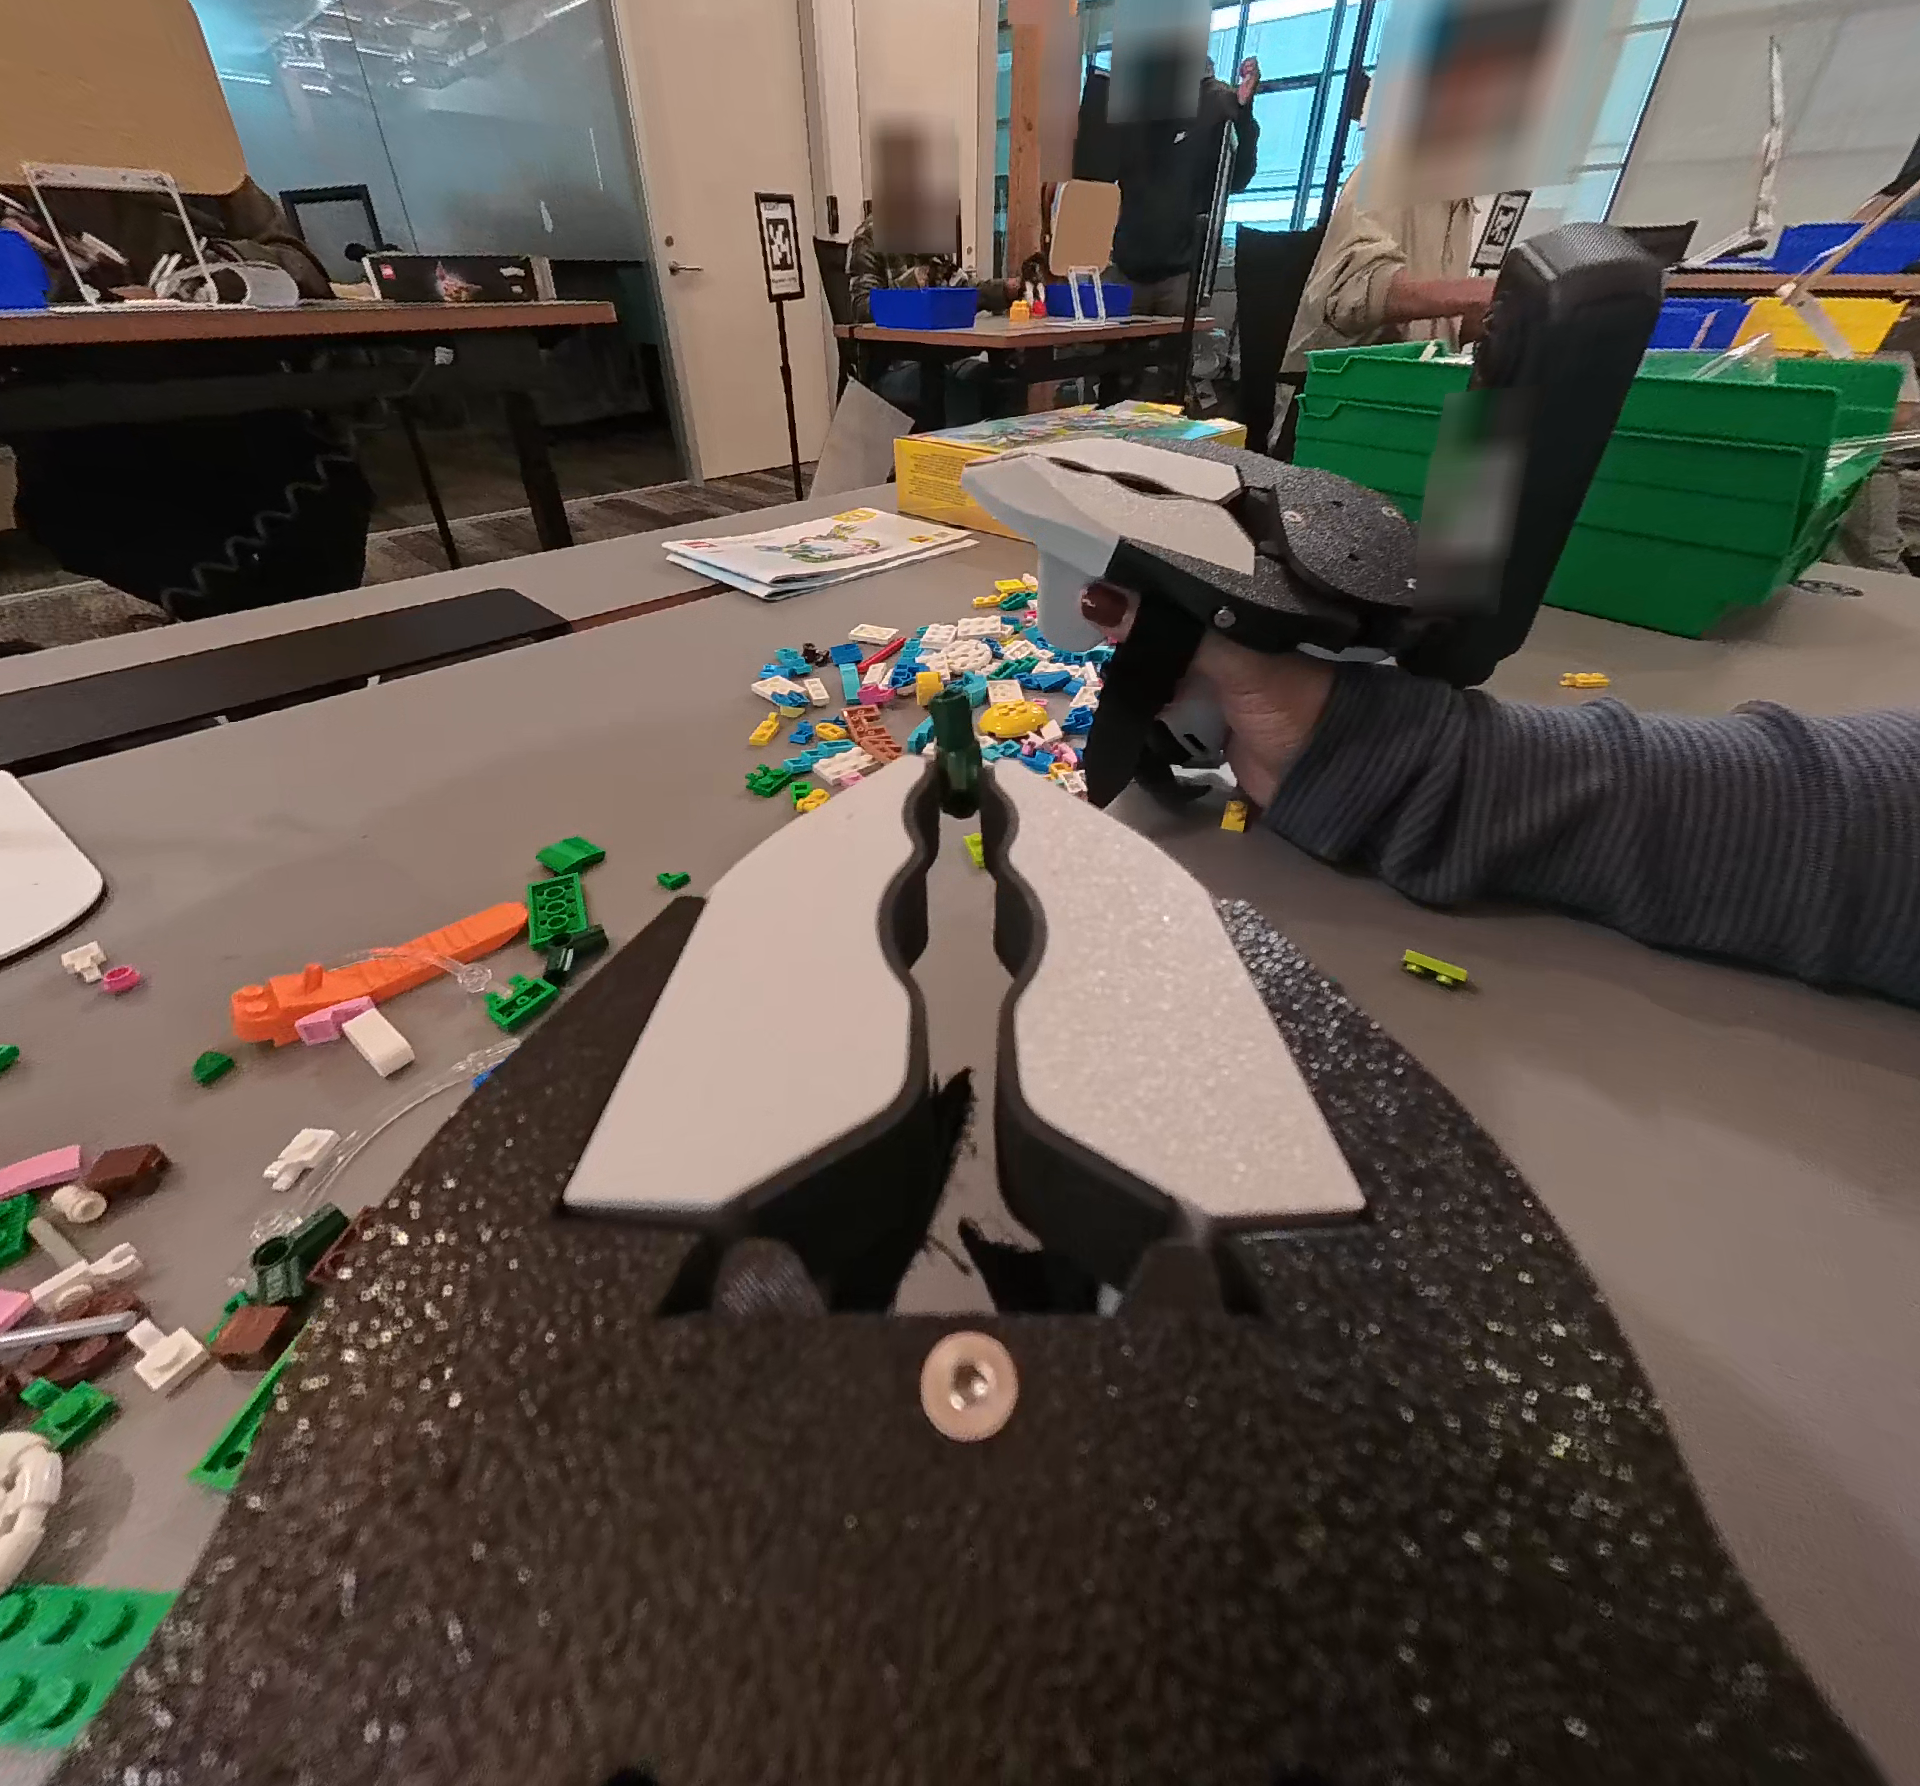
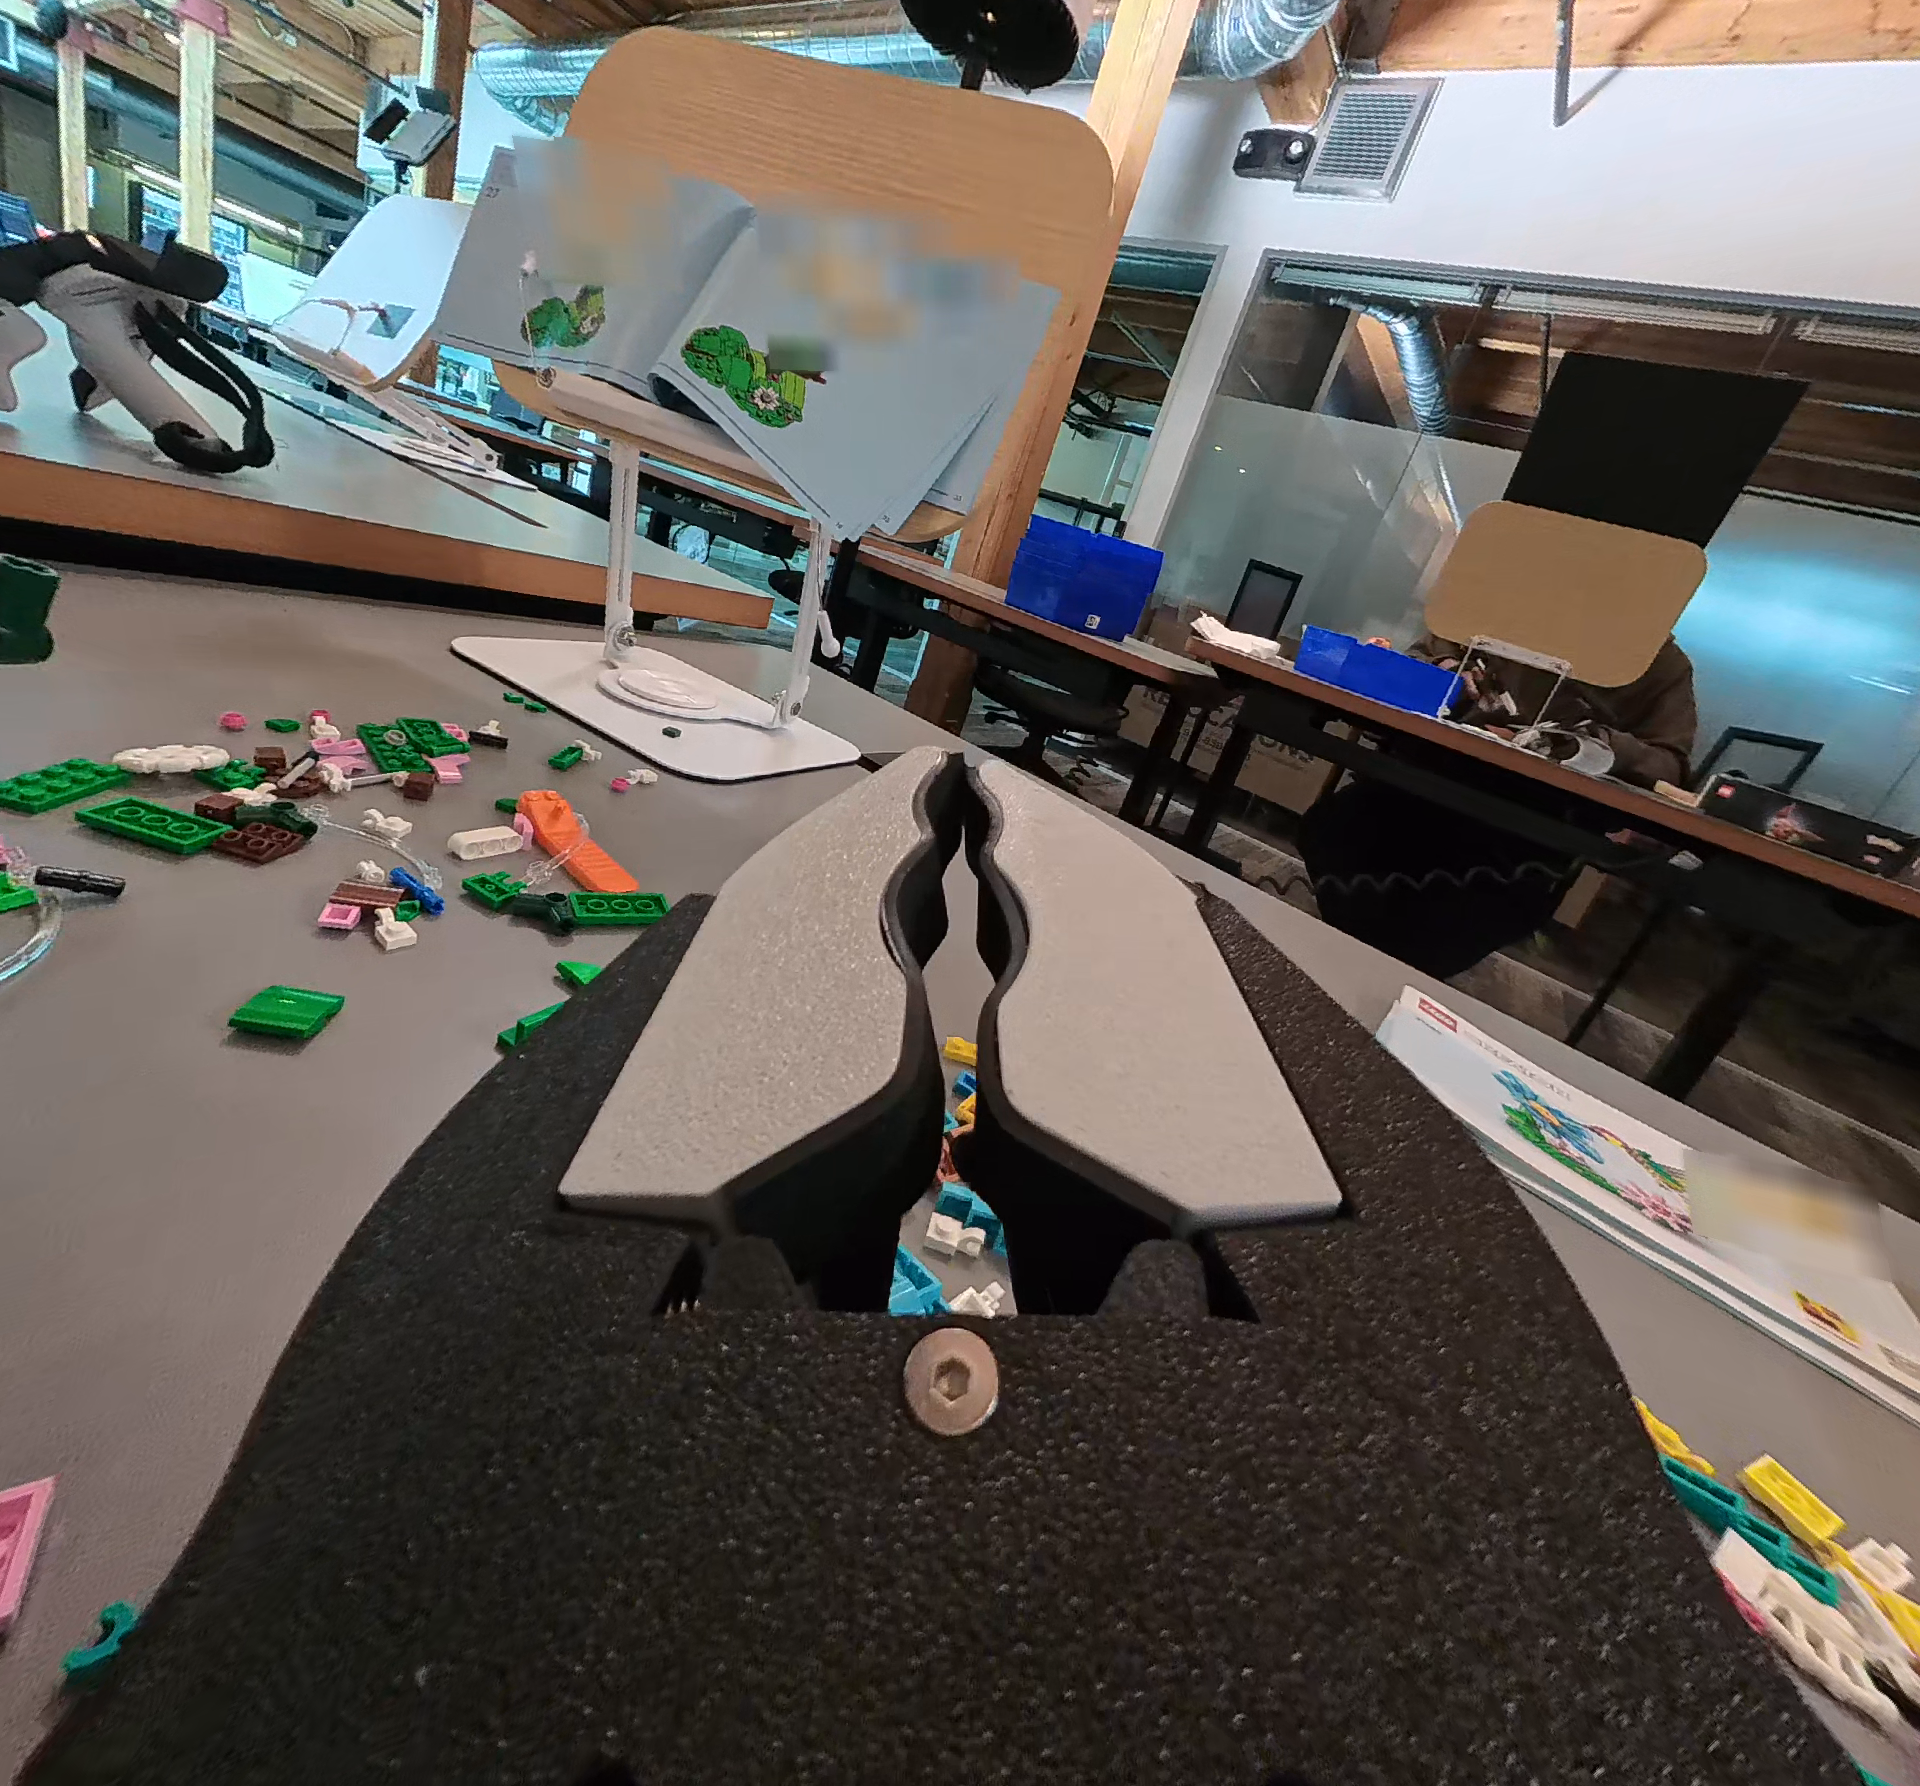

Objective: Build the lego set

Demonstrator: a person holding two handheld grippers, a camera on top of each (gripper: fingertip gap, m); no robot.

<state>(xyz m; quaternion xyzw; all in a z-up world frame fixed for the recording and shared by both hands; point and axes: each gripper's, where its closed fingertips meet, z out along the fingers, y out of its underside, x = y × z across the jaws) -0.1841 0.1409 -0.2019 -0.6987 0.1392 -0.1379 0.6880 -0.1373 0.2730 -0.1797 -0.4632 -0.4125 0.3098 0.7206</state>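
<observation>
Left gripper (image 1: 958, 780): clenched on a dark green lego piece (image 1: 952, 749), which stands upright between the tips, its lower end hidden by the fingers (image 1: 800, 988).

Loose lego, left wrist view, left to right: green, brown, white and pink pieces at 8 to 9 o'clock, several cut off by the frame edge; an orange brick separator (image 1: 384, 973) at 9 o'clock; a multicoloured pile (image 1: 914, 697) at 12 o'clock, just beyond the gripper tips, too small to sort by type.

Right gripper (image 1: 1023, 474), (image 2: 964, 780): at 1 o'clock in the left wrist view, held in a hand (image 1: 1262, 708) with a striped sleeve, above the pile. Jaws closed tip to tip, nothing seen between them. Blue, white and yellow pieces show through the gap behind the tips.

Open instruction book (image 2: 727, 334) on a white stand (image 2: 665, 697) at 11 o'clock in the right wrist view; pages partly blurred.
</observation>
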